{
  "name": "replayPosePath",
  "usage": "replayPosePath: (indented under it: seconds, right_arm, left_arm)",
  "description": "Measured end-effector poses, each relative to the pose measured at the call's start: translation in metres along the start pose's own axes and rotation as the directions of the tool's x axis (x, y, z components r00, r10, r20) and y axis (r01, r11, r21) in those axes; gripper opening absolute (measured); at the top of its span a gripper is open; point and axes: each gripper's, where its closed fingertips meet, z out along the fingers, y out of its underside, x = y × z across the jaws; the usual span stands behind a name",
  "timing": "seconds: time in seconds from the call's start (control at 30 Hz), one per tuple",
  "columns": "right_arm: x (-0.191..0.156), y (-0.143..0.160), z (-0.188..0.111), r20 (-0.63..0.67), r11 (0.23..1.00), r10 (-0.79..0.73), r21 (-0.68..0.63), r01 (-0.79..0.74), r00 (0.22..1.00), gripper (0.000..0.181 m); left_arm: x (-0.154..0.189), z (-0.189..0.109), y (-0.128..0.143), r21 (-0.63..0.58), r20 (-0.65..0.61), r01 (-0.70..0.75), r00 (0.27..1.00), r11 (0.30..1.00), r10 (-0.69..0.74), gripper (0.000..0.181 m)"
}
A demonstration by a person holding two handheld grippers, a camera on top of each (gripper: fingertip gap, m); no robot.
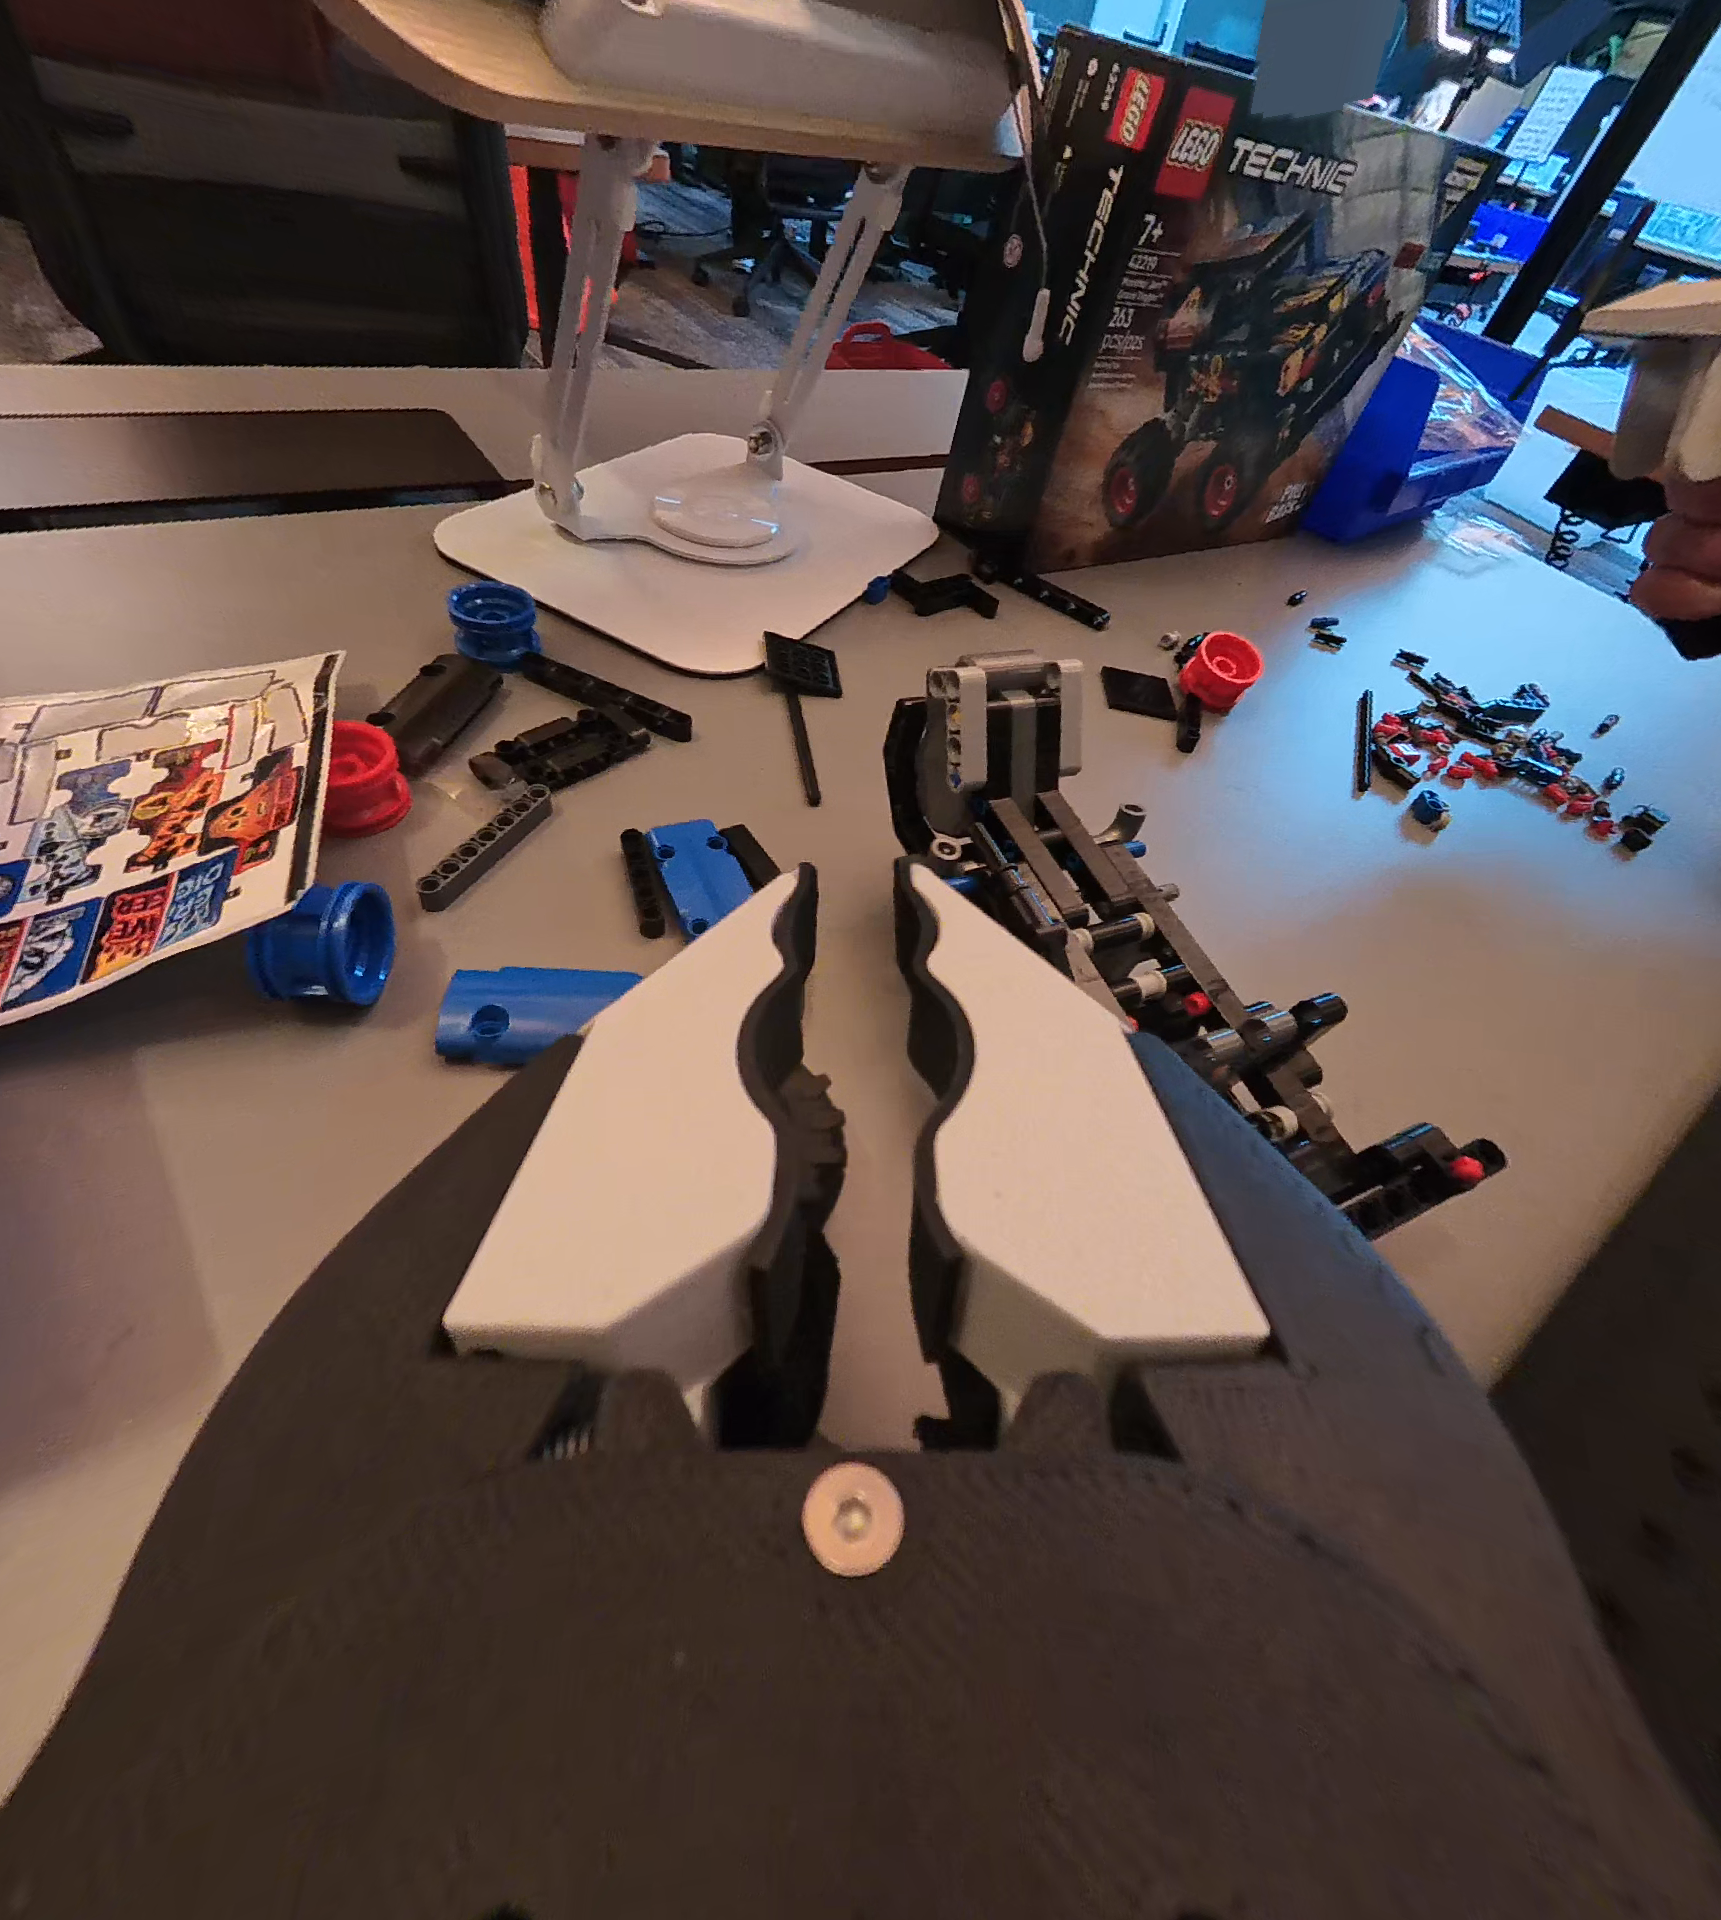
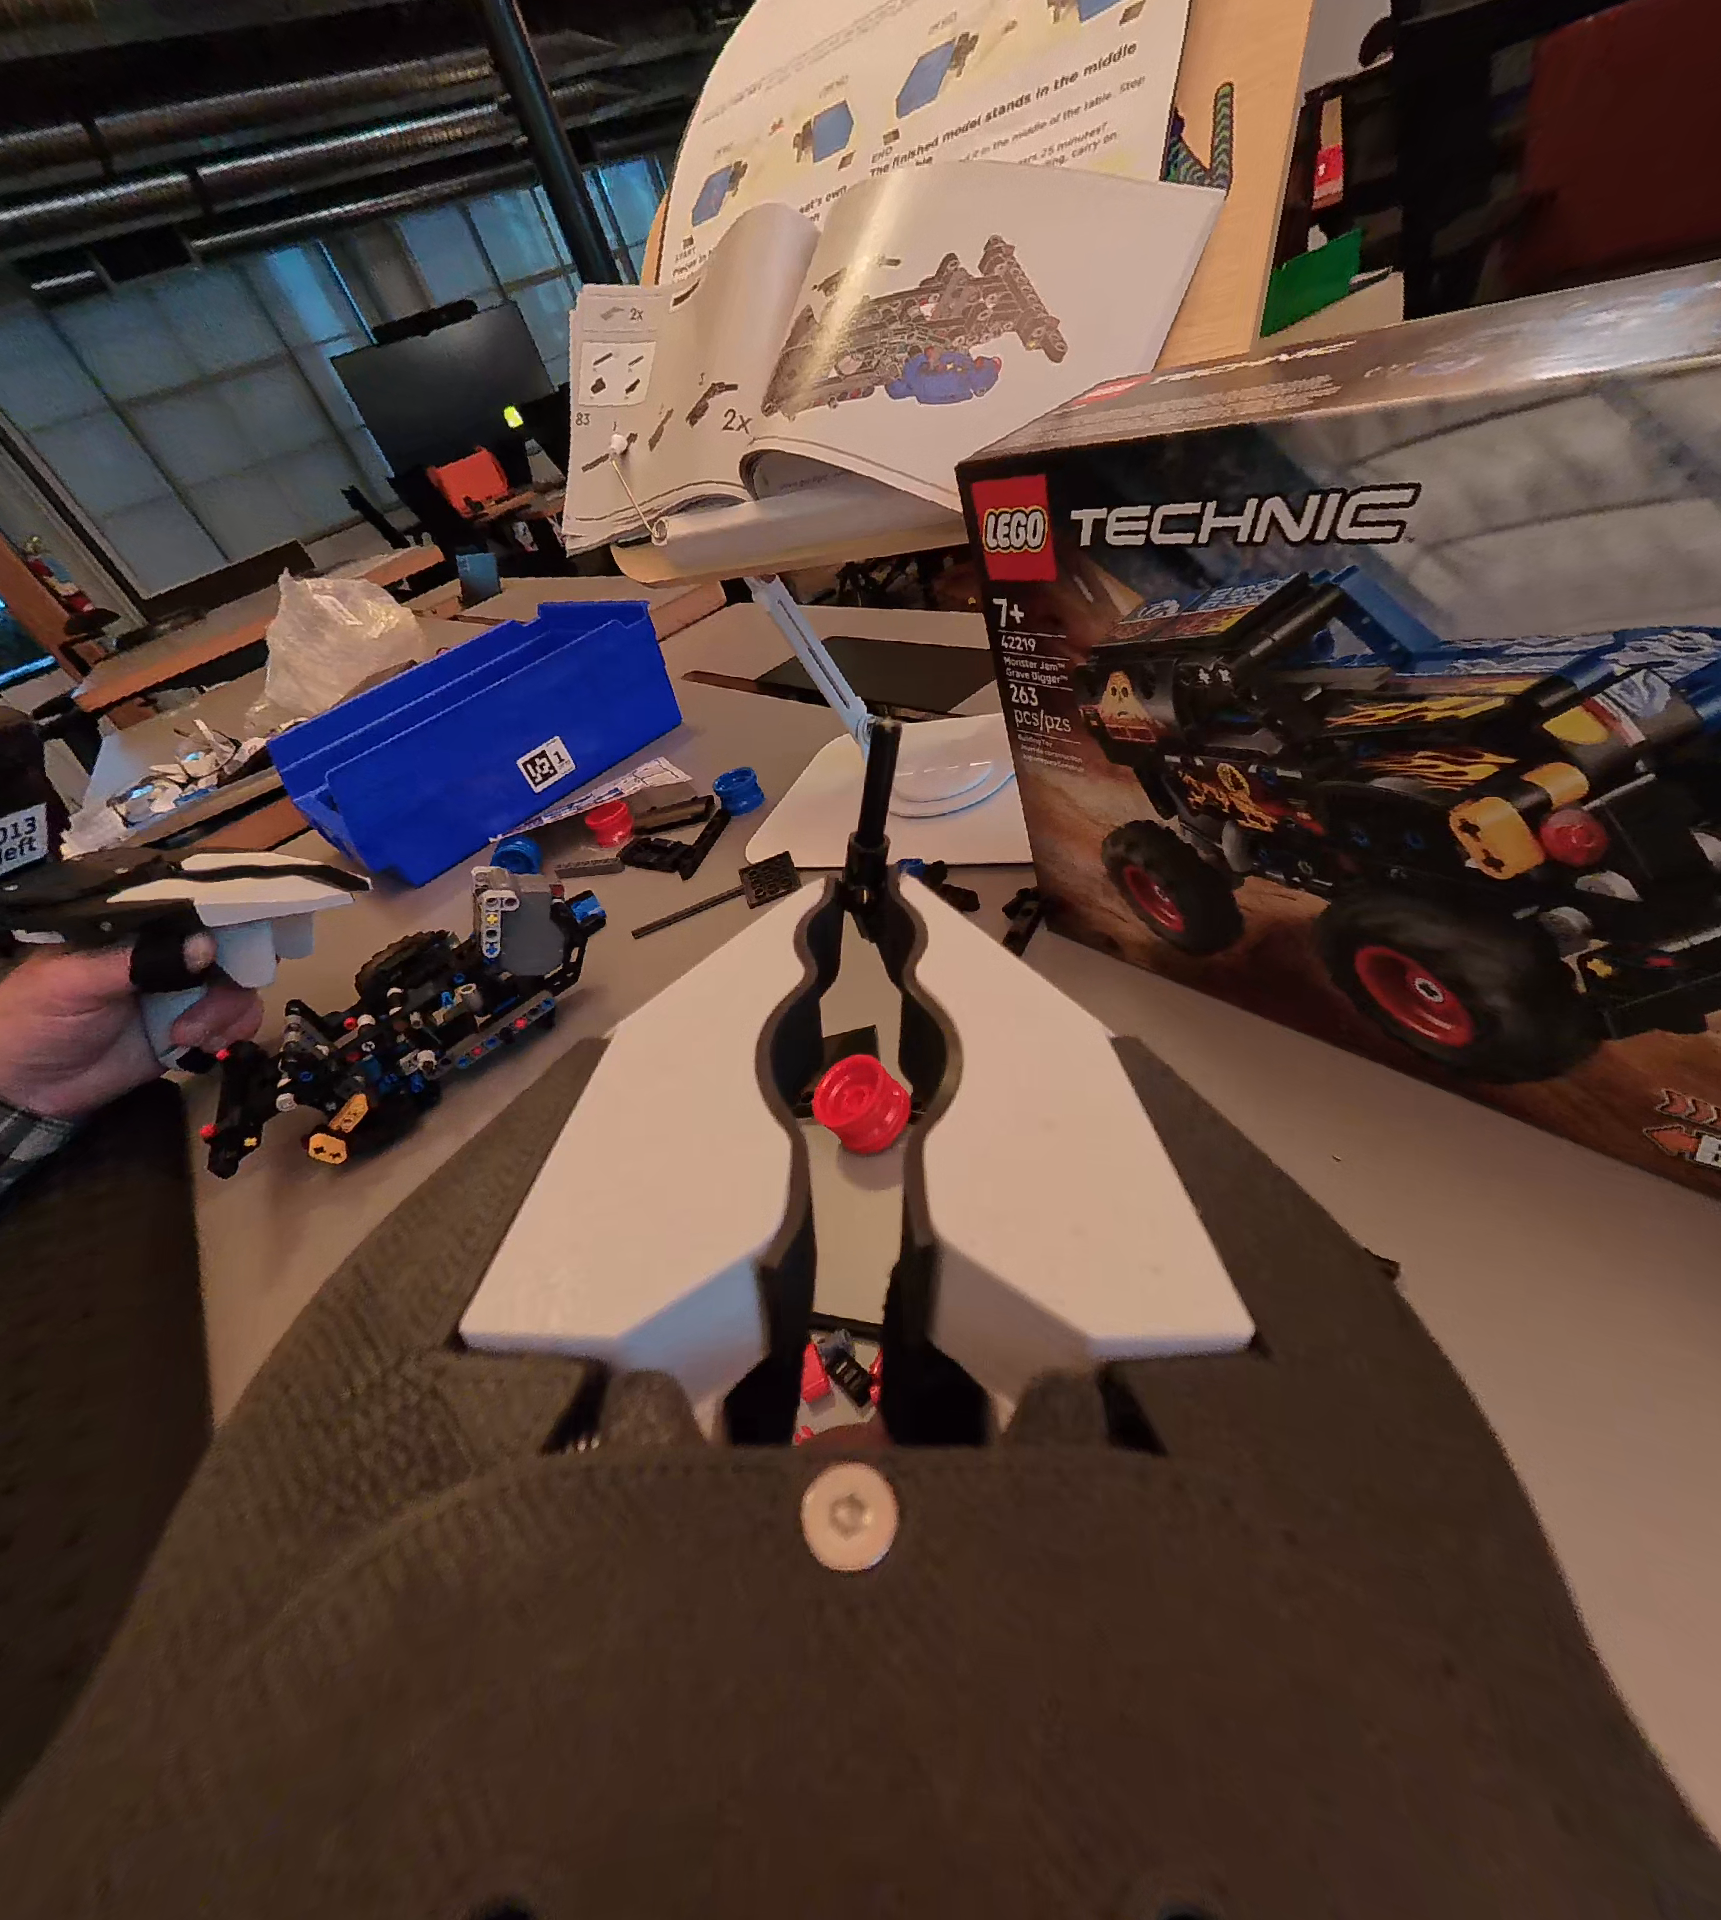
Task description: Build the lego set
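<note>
Left wrist view: we see a half-built black chassis (image 1: 1126,935) on the surface (image 1: 212,1195); left fingers (image 1: 721,1039) slightly parted, empty; right fingers (image 2: 1022,1039) pinching a black axle piece (image 2: 871,821).

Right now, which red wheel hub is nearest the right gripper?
The lone red hub seen between the right gripper's fingers; the other red hub lies beside the blue bin.

grey table (image 1: 160,1195) at 6 o'clock | big windows (image 2: 160,343) at 10 o'clock, blue light | pipes (image 2: 108,125) on ceiling at 11 o'clock | dark screen (image 2: 445,379) by windows | black chairs (image 1: 762,239) on carpet at 12 o'clock | more desks (image 2: 368,592) far back | dim warm light
</note>
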Motion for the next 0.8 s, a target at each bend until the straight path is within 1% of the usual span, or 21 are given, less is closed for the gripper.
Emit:
replayPosePath:
  seconds: [0.13,0.23,0.4,0.57,0.67,0.8]
  right_arm:
    - [-0.001,0.004,0.003,0.008,1.0,-0.001,-0.015,0.001,1.0,0.005]
    - [0.0,0.006,0.004,0.008,1.0,0.001,-0.022,-0.001,1.0,0.005]
    - [0.001,0.009,0.006,0.01,1.0,0.006,-0.031,-0.006,1.0,0.005]
    - [0.001,0.013,0.008,0.014,0.999,0.005,-0.048,-0.004,1.0,0.005]
    - [0.002,0.014,0.009,0.012,0.999,0.007,-0.053,-0.006,1.0,0.005]
    - [0.002,0.016,0.009,0.014,0.998,0.007,-0.059,-0.006,1.0,0.005]
  left_arm:
    - [-0.002,-0.003,-0.002,0.009,0.01,0.001,1.0,1.0,-0.002,0.013]
    - [0.004,-0.004,-0.002,-0.004,-0.012,-0.009,1.0,1.0,0.009,0.014]
    - [0.021,0.0,0.016,-0.123,-0.09,-0.063,0.995,0.99,0.052,0.019]
    - [0.042,0.012,0.034,-0.221,-0.177,-0.057,0.984,0.974,0.017,0.023]
    - [0.051,0.016,0.038,-0.245,-0.211,-0.059,0.977,0.968,0.006,0.023]
    - [0.061,0.021,0.038,-0.25,-0.251,-0.073,0.968,0.965,0.009,0.017]
